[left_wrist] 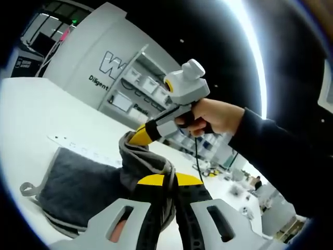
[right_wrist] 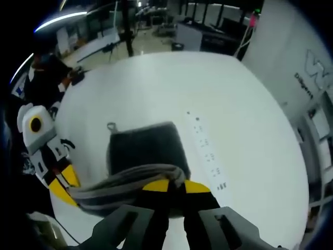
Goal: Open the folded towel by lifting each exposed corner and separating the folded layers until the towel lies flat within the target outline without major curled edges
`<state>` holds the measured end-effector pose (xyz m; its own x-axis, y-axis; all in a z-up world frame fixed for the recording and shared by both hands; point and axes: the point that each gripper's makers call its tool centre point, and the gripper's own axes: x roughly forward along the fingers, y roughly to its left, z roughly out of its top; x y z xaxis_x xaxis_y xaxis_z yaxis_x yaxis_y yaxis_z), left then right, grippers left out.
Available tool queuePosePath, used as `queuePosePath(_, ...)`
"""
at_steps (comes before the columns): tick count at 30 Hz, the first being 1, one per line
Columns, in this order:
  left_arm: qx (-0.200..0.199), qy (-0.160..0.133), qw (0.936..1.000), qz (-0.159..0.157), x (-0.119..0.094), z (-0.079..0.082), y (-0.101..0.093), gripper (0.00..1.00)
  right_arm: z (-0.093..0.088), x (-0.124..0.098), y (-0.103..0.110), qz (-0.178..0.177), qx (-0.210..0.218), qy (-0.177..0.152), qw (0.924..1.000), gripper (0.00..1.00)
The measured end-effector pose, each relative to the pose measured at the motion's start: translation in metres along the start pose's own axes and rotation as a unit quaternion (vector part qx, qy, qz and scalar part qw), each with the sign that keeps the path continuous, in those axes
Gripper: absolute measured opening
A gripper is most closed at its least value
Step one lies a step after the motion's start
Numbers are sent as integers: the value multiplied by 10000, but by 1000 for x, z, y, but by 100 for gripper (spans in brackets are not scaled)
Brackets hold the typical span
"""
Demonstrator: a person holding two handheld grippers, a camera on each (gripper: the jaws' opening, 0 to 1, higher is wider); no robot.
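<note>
A dark grey towel [left_wrist: 78, 187] lies folded on the white table [left_wrist: 36, 114], with a hanging loop [left_wrist: 26, 188] at one corner. My left gripper [left_wrist: 171, 179] is shut on a raised edge of the towel close to the camera. My right gripper [left_wrist: 140, 136], held by a hand, pinches the same raised edge a little further along. In the right gripper view the towel [right_wrist: 145, 148] lies flat beyond a lifted, bunched edge. My right gripper [right_wrist: 174, 186] is shut on that edge, and my left gripper [right_wrist: 62, 182] holds its left end.
A strip of small printed marks [right_wrist: 208, 151] runs along the table beside the towel, seen as marks [left_wrist: 78, 146] in the left gripper view too. A dark sleeve [left_wrist: 281, 156] reaches in from the right. White shelving [left_wrist: 140, 88] and workbenches stand beyond the table.
</note>
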<state>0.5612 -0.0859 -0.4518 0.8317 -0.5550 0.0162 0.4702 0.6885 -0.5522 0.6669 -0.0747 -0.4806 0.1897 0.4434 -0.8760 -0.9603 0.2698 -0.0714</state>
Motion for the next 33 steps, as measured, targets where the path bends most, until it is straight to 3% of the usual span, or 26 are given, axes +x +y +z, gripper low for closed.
queuePosePath(21,44,51,9999,-119,13,-12,-17,4,-17,-9,-36,-21,129,-69,9999,3)
queuePosePath(33,77,77,9999,-89,19,-14,-18,4,-25,-8,-33,-40,125,-136,9998,4)
